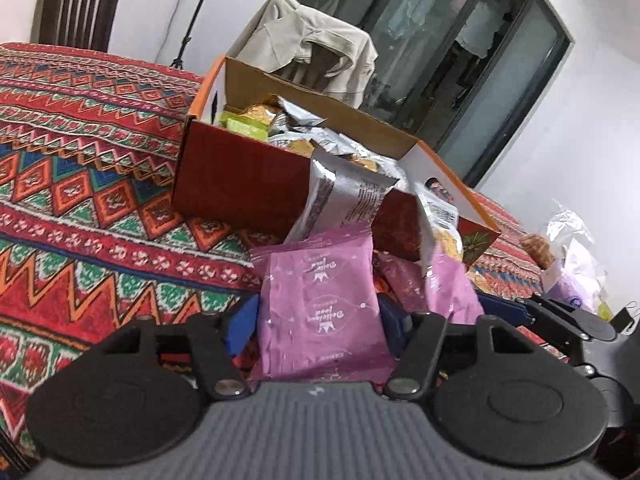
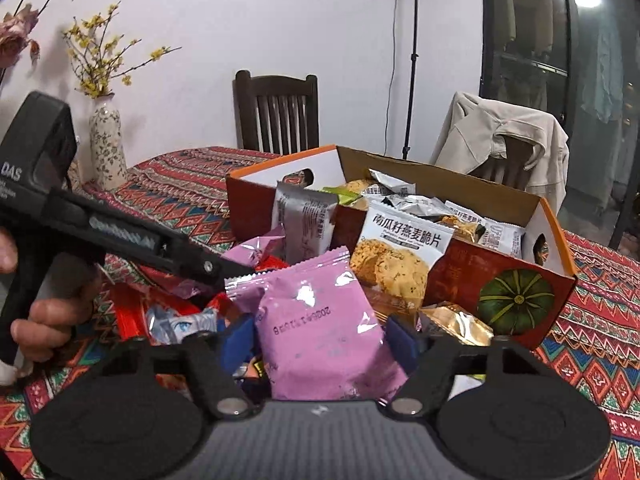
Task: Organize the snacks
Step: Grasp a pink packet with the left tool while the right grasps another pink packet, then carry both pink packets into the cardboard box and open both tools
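Before the snack box [image 2: 496,268] | each claw clamps a pink packet [image 2: 324,340] | silver packets [image 1: 344,200] overhang.

The dark chair [image 1: 76,2] at upper left is cut off by the frame's edge. The cardboard box [image 2: 500,276] hides its lower packets, and pink roses [image 2: 24,20] run off the upper left corner.

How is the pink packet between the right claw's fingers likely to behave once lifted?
The pink packet looks like thin glossy film, puffed and creased, so it probably dents under the fingers and could slip. It is likely light for its size, so it should lift easily. Its crimped top edge stands free and will probably flop or swing rather than stay rigid.
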The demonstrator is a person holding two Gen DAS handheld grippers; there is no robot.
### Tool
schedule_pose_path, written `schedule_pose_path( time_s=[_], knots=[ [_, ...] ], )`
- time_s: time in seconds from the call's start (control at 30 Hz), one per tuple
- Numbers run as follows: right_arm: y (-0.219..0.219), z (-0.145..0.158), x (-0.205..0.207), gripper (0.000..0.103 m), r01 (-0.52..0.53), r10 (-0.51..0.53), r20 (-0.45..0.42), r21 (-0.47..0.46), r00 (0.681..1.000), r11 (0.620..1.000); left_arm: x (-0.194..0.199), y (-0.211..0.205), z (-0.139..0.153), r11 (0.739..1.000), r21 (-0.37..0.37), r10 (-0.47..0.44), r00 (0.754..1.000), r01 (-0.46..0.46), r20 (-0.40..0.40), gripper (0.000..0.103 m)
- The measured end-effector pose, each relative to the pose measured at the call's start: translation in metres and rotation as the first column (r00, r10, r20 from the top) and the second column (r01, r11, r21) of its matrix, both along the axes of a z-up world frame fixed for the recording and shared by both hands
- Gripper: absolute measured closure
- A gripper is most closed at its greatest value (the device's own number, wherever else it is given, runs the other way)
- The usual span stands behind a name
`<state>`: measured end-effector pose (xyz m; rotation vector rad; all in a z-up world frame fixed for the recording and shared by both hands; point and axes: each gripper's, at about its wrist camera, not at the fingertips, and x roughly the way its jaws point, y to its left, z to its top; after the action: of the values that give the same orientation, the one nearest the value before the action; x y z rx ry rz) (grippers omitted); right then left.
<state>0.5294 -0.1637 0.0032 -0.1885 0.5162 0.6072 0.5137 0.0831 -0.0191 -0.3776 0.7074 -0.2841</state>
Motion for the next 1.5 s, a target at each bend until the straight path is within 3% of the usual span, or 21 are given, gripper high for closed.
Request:
schedule_pose_path(
  time_s=[0.17, 0.37, 0.6, 0.9, 1.2, 1.5],
  knots=[
    [-0.001, 0.004, -0.006, 0.04, 0.007, -0.007, -0.002, 0.004, 1.0, 1.0, -0.011, -0.001, 0.012, 0.999, 0.02, 0.034, 0.999, -0.034, -0.027, 0.045],
    [-0.015, 0.024, -0.034, 0.04, 0.034, -0.035, 0.022, 0.045, 0.999, 0.998, -0.06, -0.001, 0.041, 0.992, 0.085, 0.092, 0.995, -0.094, 0.031, 0.045],
    [-0.053, 0.045, -0.1, 0.04, 0.109, -0.112, 0.027, 0.084, 0.993, 0.99, -0.146, -0.012, 0.071, 0.979, 0.138, 0.132, 0.983, -0.15, 0.131, 0.045],
    [-0.092, 0.061, -0.184, 0.04, 0.166, -0.171, 0.039, 0.103, 0.985, 0.981, -0.232, -0.033, 0.075, 0.969, 0.184, 0.138, 0.981, -0.162, 0.139, 0.045],
    [-0.116, 0.069, -0.234, 0.04, 0.201, -0.209, 0.053, 0.117, 0.977, 0.972, -0.279, -0.048, 0.091, 0.96, 0.217, 0.135, 0.973, -0.175, 0.188, 0.045],
    [-0.127, 0.066, -0.244, 0.04, 0.212, -0.217, 0.029, 0.131, 0.976, 0.969, -0.287, -0.051, 0.093, 0.965, 0.206, 0.131, 0.977, -0.164, 0.166, 0.045]
  ],
)
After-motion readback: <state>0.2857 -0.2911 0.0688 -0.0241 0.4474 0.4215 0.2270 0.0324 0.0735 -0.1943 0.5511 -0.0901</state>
